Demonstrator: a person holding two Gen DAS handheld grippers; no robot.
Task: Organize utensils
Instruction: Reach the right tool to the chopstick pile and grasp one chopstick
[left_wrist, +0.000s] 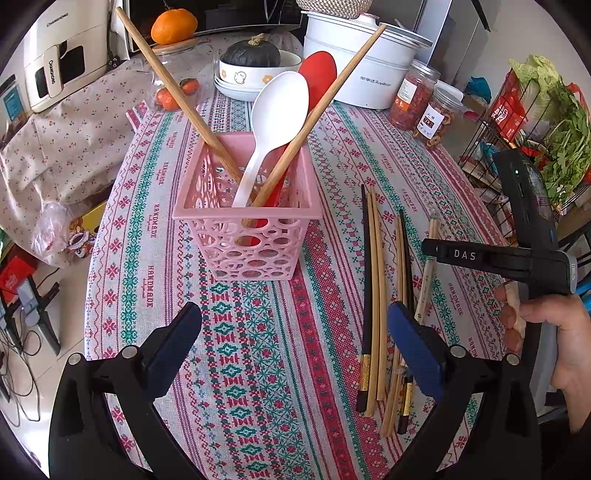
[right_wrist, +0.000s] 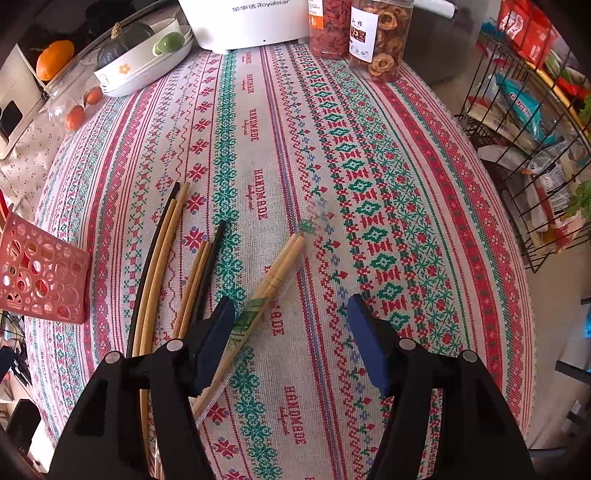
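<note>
Pink perforated basket (left_wrist: 243, 221) upright on the patterned tablecloth (left_wrist: 266, 369), just beyond the left gripper (left_wrist: 295, 332). Inside it: white spoon (left_wrist: 277, 122) leaning bowl-up, red spoon (left_wrist: 317, 79) behind the white one, and two wooden chopsticks (left_wrist: 173, 92) crossed in a V, tips down in the basket, tops splayed to far left and far right.

Left gripper fingers (left_wrist: 413, 350) spread wide, holding nothing, hovering over bare cloth near the basket.

To the right of the basket, loose chopsticks flat on the cloth: a black-and-wooden bunch (left_wrist: 373, 295) lying near-to-far, then a second bunch (left_wrist: 404, 266) just beside it, partly under the left gripper's right finger. Further right, a wrapped disposable pair (left_wrist: 428, 273) in a clear sleeve.

Right gripper (right_wrist: 291, 332) also wide apart, empty, low over the cloth. Wrapped pair (right_wrist: 266, 295) lying diagonally just inside its left finger (right_wrist: 214, 339), green-printed sleeve visible; whether touching the pad cannot be told. Left of that finger, the second bunch (right_wrist: 203, 280) and then the long bunch (right_wrist: 159, 266), both running under the gripper body. Basket corner (right_wrist: 40, 273) at far left edge of the right wrist view.

At the far end of the table: white electric steamer (left_wrist: 365, 62), bowl with a dark squash (left_wrist: 255, 51), two clear jars of dried food (left_wrist: 417, 96), an orange (left_wrist: 173, 26). Wire rack with greens (left_wrist: 546, 129) off the right side.
</note>
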